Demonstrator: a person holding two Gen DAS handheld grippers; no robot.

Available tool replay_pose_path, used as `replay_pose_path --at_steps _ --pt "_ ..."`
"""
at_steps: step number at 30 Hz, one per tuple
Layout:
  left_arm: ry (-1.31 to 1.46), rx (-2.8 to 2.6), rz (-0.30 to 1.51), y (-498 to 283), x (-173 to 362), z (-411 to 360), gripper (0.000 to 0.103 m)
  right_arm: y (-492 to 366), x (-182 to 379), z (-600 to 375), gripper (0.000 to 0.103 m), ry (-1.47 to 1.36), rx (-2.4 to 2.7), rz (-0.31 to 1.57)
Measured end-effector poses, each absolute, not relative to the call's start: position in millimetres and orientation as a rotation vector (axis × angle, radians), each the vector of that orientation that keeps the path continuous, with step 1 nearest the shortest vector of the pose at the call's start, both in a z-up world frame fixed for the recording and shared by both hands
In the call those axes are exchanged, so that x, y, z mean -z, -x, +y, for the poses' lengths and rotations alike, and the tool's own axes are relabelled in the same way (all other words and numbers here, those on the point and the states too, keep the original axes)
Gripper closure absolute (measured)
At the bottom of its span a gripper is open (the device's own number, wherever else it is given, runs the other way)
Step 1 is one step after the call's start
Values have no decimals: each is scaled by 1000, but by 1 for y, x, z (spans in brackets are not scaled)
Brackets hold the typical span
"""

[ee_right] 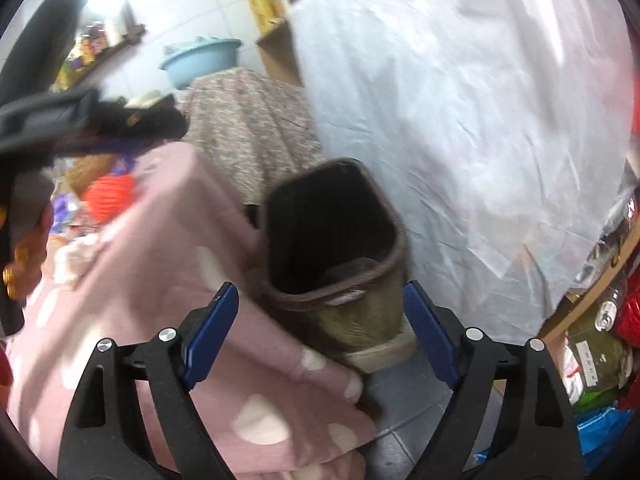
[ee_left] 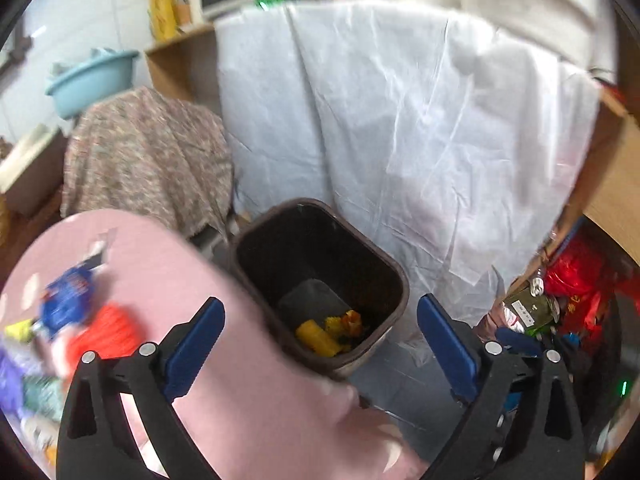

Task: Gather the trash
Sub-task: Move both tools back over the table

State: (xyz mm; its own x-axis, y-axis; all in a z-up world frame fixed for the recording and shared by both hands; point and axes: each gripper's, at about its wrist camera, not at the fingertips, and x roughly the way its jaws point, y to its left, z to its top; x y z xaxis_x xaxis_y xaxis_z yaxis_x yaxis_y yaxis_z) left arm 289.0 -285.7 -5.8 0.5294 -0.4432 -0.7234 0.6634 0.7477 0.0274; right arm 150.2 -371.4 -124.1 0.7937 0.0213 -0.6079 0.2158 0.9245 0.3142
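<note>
Hovering wide open, empty, both tongs, left (ee_left: 320, 316) & right (ee_right: 320, 300), above brown bin (ee_left: 320, 280) w/ yellow trash (ee_left: 318, 337).

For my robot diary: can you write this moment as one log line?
left gripper: open, empty | right gripper: open, empty | bin: yellow scraps inside

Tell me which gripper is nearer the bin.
Right, seemingly. The right gripper hangs open just above the bin's near rim. The left gripper, also open and empty, looks down into the bin from higher up.
</note>
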Motion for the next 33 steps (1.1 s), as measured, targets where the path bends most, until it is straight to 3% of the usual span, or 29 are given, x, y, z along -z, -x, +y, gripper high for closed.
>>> replay_pose_path --at_steps 7,17,19,33 --pt "-266 521 642 -248 -5 -181 5 -149 93 -311 19 -336 -67 616" --pt "-196 290 625 -211 2 -61 5 -171 57 -226 15 -180 -236 635" --pt "-172 266 642 -207 9 -44 5 -180 49 -211 11 -133 -250 648" --pt "-127 227 655 -186 18 -7 5 -245 55 -132 12 87 -351 784"
